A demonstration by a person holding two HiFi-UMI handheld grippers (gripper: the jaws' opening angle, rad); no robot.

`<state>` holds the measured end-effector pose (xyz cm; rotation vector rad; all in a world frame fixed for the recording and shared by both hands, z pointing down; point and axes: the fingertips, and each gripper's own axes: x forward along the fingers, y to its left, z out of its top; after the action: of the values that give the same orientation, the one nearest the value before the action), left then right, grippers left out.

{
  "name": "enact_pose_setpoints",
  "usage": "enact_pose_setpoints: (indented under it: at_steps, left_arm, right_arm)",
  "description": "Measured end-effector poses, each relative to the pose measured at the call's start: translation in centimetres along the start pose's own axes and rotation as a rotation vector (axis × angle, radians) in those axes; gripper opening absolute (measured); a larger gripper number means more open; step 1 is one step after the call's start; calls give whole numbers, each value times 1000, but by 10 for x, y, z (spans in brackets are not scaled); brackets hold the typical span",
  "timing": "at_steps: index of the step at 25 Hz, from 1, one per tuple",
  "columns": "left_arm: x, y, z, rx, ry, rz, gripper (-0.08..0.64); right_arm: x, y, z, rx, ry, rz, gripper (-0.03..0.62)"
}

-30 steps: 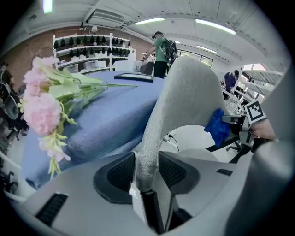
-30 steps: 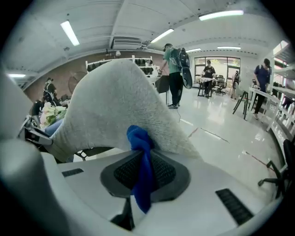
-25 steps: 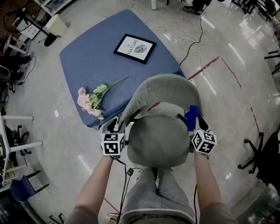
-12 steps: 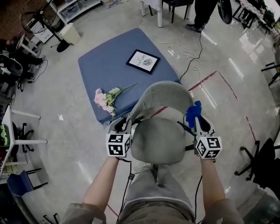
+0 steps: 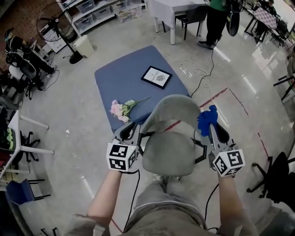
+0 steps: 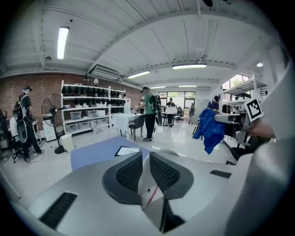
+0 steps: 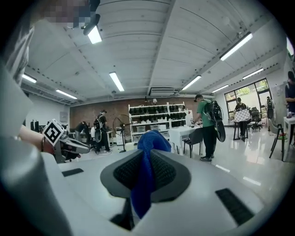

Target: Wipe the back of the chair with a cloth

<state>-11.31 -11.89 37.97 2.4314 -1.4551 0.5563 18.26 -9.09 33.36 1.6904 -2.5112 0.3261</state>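
A grey chair stands below me, its seat (image 5: 169,154) near and its curved backrest (image 5: 177,108) beyond. My left gripper (image 5: 128,130) hangs at the seat's left side. Its jaws are closing, with a narrow gap left and nothing between them (image 6: 146,171). At the chair's right side, my right gripper (image 5: 213,125) is shut on a blue cloth (image 5: 206,119). The cloth (image 7: 147,143) sticks up and hangs down between the pads in the right gripper view. It also shows as a hanging blue cloth (image 6: 209,130) in the left gripper view.
A blue mat (image 5: 124,78) lies past the chair with a framed picture (image 5: 156,76) and pink flowers (image 5: 120,109) on it. A person in green (image 5: 216,18) stands by a white table (image 5: 175,9). A cable (image 5: 203,60) runs over the floor. A black office chair (image 5: 276,175) is at right.
Both grippers have risen beside the chair and now sit higher against the seat's sides. The head view has lifted and takes in more of the room.
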Motion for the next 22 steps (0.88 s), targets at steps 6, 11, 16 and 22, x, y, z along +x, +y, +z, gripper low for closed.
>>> enact_pose_setpoints:
  at_steps: [6,11,16,22]
  left_arm:
    - [-42,-28,57,70,-104,-62,52]
    - [-70,-33,92,86,-192,-47,40]
    - [-99,-36,122,114,-254,-34,38]
    - [-129,-39,152,139,-331,-11,38]
  right_arm:
    - [-30,35,61,-62,-68,91,61]
    - [-49,60,104,-105,-112,139,61]
    - [-65,81,140,-105,-177,171,61]
    - [-86,106,164,-101,-229,230,61]
